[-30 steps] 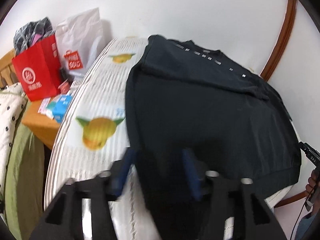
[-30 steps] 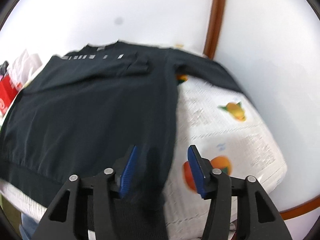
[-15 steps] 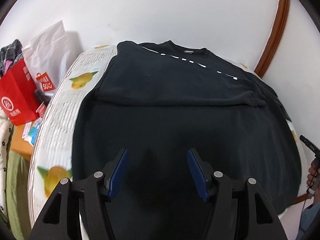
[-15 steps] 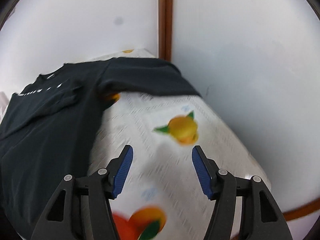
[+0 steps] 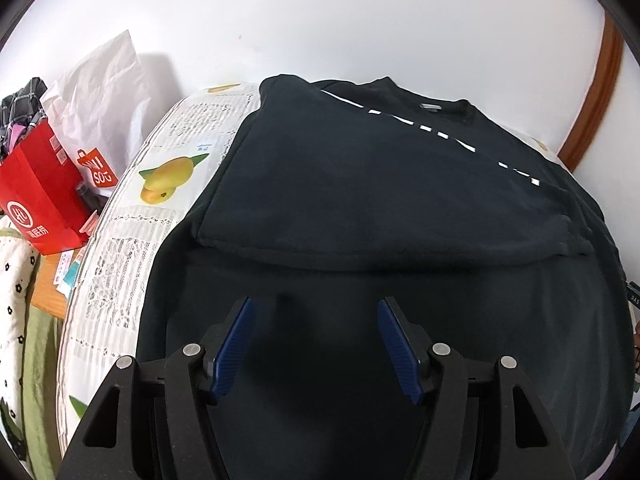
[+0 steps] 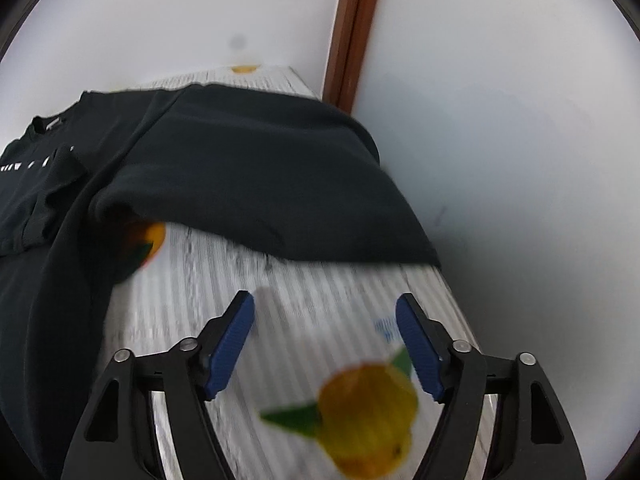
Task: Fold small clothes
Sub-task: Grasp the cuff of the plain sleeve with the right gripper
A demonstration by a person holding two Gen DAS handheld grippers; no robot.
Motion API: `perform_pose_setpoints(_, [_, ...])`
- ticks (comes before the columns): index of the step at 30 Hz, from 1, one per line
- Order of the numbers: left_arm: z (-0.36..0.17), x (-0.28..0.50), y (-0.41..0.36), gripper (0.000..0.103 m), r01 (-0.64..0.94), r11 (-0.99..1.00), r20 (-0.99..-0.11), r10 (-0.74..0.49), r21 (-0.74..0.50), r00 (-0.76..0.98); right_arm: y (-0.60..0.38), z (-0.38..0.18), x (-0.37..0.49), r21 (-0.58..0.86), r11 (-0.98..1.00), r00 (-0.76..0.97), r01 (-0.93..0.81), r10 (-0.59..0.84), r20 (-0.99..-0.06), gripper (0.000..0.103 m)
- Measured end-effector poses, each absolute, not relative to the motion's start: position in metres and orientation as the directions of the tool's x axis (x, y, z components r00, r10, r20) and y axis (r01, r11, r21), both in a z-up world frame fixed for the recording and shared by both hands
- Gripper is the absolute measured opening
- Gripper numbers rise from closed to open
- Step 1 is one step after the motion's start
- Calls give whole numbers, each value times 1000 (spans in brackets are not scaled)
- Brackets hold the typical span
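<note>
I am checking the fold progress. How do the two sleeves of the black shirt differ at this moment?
The left sleeve is folded across the chest of the black shirt, covering part of the white print. The right sleeve lies spread outward on the fruit-print tablecloth, not folded in. The left gripper is over the shirt body; the right gripper is over bare cloth before the right sleeve. Both grippers are open.

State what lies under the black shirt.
The fruit-print tablecloth lies under the black shirt; an orange print peeks out. Anything else beneath is covered.
</note>
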State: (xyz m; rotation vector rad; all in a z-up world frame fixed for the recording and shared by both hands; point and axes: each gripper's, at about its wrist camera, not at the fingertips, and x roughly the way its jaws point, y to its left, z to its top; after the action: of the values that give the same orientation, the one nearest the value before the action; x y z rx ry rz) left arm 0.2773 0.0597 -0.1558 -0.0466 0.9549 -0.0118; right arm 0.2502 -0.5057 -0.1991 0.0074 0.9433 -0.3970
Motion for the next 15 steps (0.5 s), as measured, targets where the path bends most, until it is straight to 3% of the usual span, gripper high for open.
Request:
perform_pose_setpoints(6, [-167, 284, 67, 61, -24, 998, -829, -34, -57, 558, -538, -204, 275, -59, 916, 512, 396, -274, -814, 81])
perform_pose_setpoints(8, [-175, 286, 68, 61, -30, 998, -844, -25, -48, 536, -542, -203, 278, -52, 912, 522, 407, -280, -806, 66])
perform_pose_setpoints(9, [-179, 286, 69, 61, -25, 999, -845, -25, -46, 534, -541, -202, 279, -81, 906, 522, 416, -311, -795, 41])
perform_pose_setpoints(10, [-179, 285, 69, 61, -20, 999, -839, -23, -40, 544, -540, -202, 281, -115, 901, 511, 419, -338, -790, 8])
perform_pose_setpoints(15, [-179, 284, 71, 63, -3, 999, -837, -31, -39, 547, -537, -181, 275, -120, 884, 555, 452, -384, -738, 4])
